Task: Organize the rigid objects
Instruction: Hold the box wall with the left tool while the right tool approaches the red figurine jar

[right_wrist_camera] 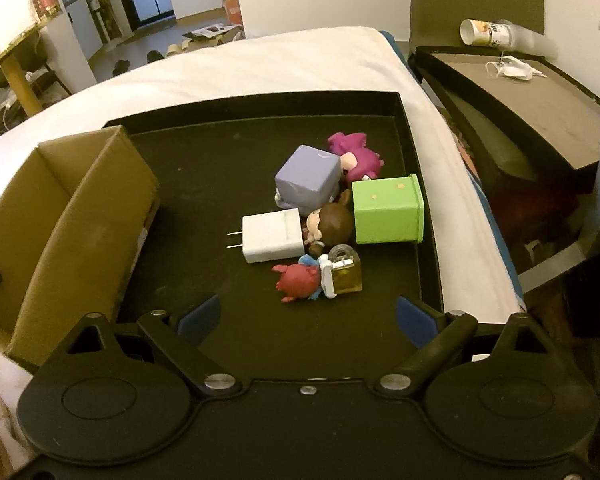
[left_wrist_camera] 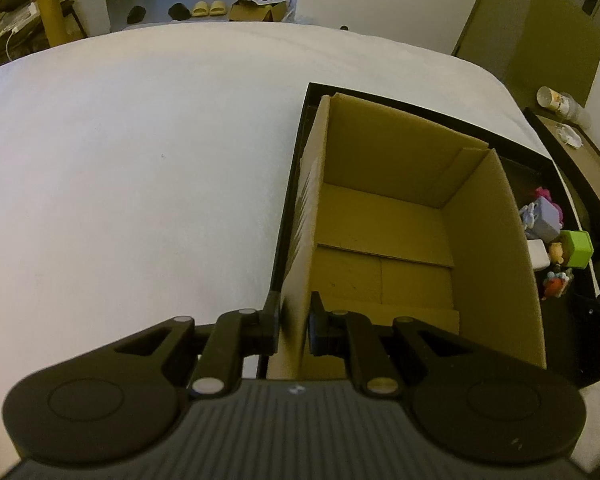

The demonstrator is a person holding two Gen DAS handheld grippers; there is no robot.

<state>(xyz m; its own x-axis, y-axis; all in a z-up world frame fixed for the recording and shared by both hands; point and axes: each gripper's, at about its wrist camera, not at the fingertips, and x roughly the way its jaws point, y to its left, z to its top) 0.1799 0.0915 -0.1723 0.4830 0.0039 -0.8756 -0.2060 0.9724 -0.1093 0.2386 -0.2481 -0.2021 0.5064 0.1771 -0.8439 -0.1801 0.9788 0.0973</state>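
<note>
Left gripper [left_wrist_camera: 294, 326] pinches near wall of cardboard box [left_wrist_camera: 384, 216], steadying it. Right gripper [right_wrist_camera: 308, 320] wide open, empty, above toy pile in black tray [right_wrist_camera: 400, 100]. White charger [right_wrist_camera: 274, 240] nearest: likely light, stiff, smooth; grasp across flat sides, clear of prongs.

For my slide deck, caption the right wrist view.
Open right gripper hovers over a black tray holding toys and a white charger, beside a cardboard box.

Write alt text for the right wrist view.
The right tool hangs open over a black tray holding a white charger, green box, purple box and small figurines. A cardboard box stands at the tray's left.
</note>
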